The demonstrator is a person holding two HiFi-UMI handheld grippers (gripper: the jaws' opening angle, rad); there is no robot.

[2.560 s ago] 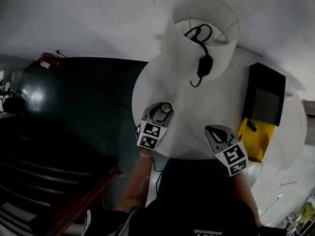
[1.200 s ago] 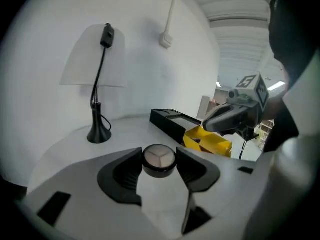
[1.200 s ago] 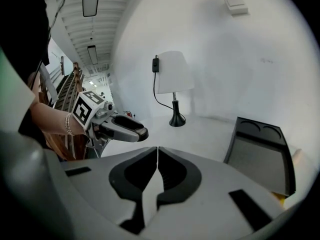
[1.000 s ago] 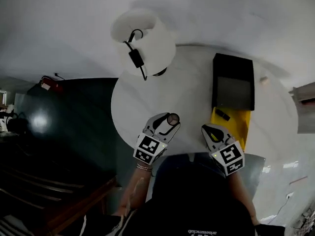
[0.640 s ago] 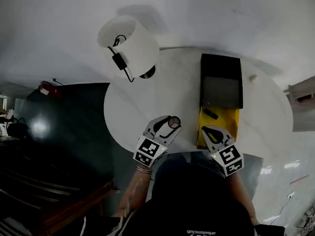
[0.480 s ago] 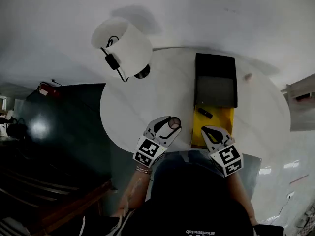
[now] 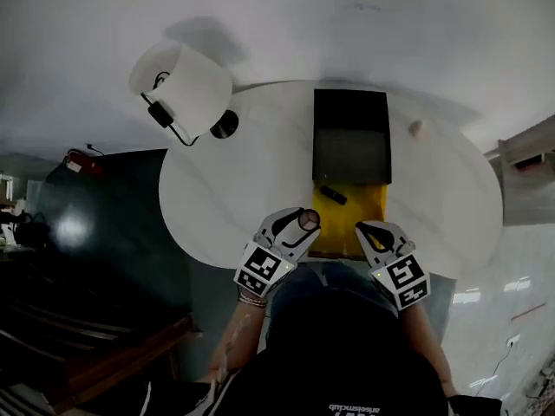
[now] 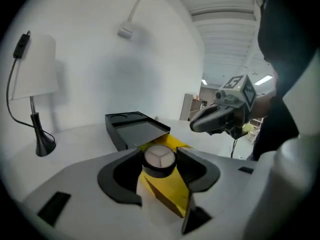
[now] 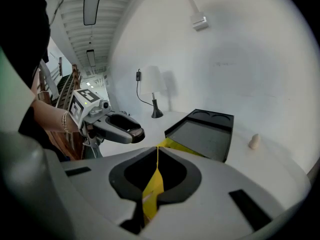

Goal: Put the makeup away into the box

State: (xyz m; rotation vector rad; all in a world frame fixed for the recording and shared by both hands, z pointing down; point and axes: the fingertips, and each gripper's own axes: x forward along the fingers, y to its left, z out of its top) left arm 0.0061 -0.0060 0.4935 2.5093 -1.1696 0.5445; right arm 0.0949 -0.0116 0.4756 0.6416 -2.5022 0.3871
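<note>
My left gripper (image 7: pixel 293 224) is shut on a small round makeup jar (image 7: pixel 308 218) with a dark rim and a pale lid (image 8: pixel 159 157). It hovers over the near edge of the round white table (image 7: pixel 243 189). Just ahead lies the open box: a black tray (image 7: pixel 350 137) (image 8: pixel 134 129) and a yellow part (image 7: pixel 349 222) (image 8: pixel 172 186) nearer me. A small dark item (image 7: pixel 333 195) rests on the yellow part. My right gripper (image 7: pixel 375 230) (image 9: pixel 157 152) is shut and empty at the yellow part's near right corner. The right gripper view also shows the left gripper (image 9: pixel 116 128) with the jar.
A white-shaded lamp (image 7: pixel 180 81) (image 8: pixel 31 79) with a black cord switch stands at the table's far left. A small beige object (image 7: pixel 415 128) (image 9: pixel 254 141) lies right of the black tray. A dark floor and wooden stairs (image 7: pixel 104 354) lie to the left.
Both grippers have travelled along the table edge toward the box, which now lies straight ahead between them. The lamp has slid off to the left. The jar stays in the left gripper.
</note>
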